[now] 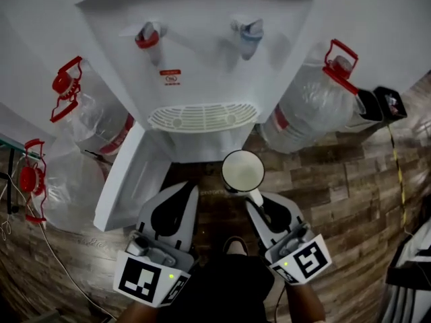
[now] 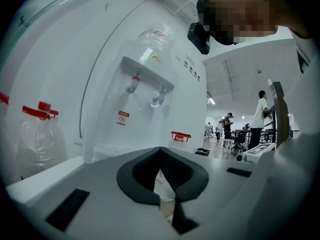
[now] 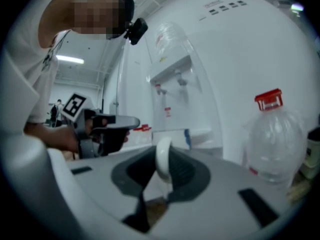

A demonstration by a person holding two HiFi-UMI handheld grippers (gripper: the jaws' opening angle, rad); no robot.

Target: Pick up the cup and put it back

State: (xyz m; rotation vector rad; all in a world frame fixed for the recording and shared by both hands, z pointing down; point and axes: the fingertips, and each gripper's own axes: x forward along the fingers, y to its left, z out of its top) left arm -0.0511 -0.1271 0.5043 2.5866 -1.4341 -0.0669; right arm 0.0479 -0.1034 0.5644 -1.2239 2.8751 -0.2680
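Cup (image 1: 243, 170) was white, round and glossy, mouth up, held over the wood-grain floor (image 1: 323, 173) before the dispenser's (image 1: 202, 59) slotted tray (image 1: 202, 116). Your right gripper (image 1: 256, 197) clamped its curved handle; your left gripper's (image 1: 189, 192) jaws were together, empty.

White cup (image 1: 243, 170), upright, mouth up, apparently empty, held by its handle in the jaws of the right gripper (image 1: 257, 202), just nearer than the drip tray (image 1: 202, 118).

Both tools face the water dispenser (image 1: 202, 59)
The left gripper (image 1: 190, 191) points level at it, jaws together, nothing inside. The right gripper (image 1: 255, 203) beside it pinches the cup (image 1: 243, 169) by its handle.
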